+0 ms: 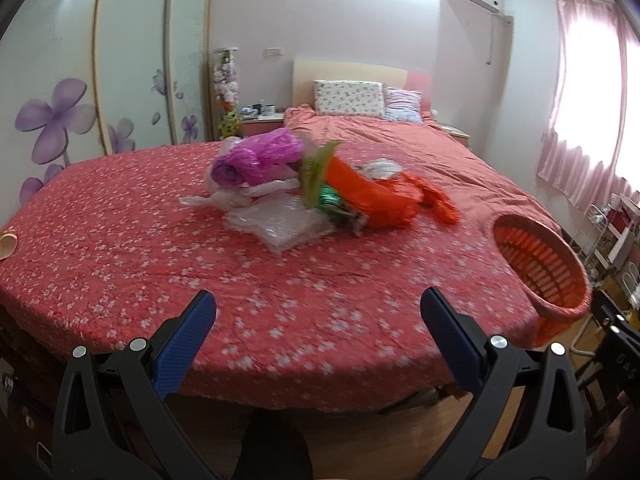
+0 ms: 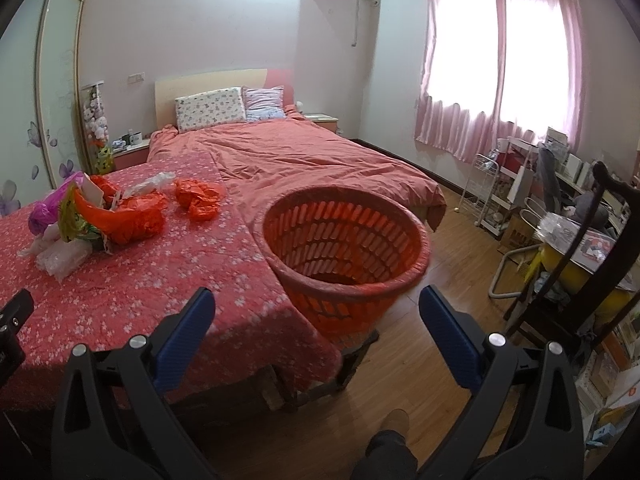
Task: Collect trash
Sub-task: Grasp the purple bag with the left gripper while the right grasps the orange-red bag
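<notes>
My left gripper [image 1: 318, 306]: blue-padded black jaws spread wide, holding nothing, poised over the near edge of the red floral-print bedspread [image 1: 120, 248]. My right gripper [image 2: 316, 304]: jaws likewise apart and empty, aimed at the round orange slatted plastic basket [image 2: 344, 240], which stands at the bed's right-hand edge, just beyond the fingertips. Trash pile, mid-bed, well ahead of the left gripper: crumpled purple plastic bag [image 1: 256, 156], flat clear plastic sheet [image 1: 280, 224], whitish plastic bag [image 1: 224, 196], green-and-yellow foil wrapper [image 1: 320, 172], and a large orange plastic bag [image 1: 380, 200], all touching or overlapping. One smaller orange plastic scrap [image 2: 200, 198] lies just apart, between pile and basket. Beyond: two pillows [image 2: 232, 108] against the headboard, pink curtains [image 2: 500, 60] at right.
</notes>
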Motion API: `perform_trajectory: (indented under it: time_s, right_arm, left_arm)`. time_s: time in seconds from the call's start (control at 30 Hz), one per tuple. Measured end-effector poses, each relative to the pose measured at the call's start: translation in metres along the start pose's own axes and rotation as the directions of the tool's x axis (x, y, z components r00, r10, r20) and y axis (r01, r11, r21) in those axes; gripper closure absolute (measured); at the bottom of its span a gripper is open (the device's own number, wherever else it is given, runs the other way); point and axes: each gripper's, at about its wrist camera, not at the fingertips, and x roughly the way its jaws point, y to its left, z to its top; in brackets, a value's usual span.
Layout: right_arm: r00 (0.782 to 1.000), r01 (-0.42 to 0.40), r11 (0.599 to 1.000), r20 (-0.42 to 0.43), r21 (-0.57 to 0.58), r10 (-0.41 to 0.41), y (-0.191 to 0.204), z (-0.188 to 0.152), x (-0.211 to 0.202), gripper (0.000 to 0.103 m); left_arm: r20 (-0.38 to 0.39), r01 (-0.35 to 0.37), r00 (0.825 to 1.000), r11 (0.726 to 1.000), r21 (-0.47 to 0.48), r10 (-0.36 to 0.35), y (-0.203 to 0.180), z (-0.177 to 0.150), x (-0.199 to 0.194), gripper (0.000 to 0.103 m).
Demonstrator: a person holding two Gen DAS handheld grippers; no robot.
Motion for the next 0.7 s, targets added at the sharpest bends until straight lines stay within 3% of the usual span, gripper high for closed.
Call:
perform_trajectory:
  time_s: [0.4,0.63,0.7]
  right_arm:
    - [0.992,-0.123,0.992,-0.005,-0.009,0.123,0.055,0.046,0.074,0.005]
    - [0.981,-0.19,0.981,-0.054,-0.041,0.188,0.098,0.079,0.143,0.026]
    - [0.975,-0.211,0.977,-0.081,-0.025,0.209,0.109,0.09,0.168,0.037]
  left_arm:
    - [-0.006,-0.085,0.996,0.994,-0.07,0.085,0.065,0.035,0.053,0.002]
    - [0.009,-0.12,0.993,0.989,-0.091,0.121,0.095,0.065,0.087,0.002]
    - [0.005,-0.12,0.993,0.988,-0.092,0.121,0.102,0.072,0.097,0.002]
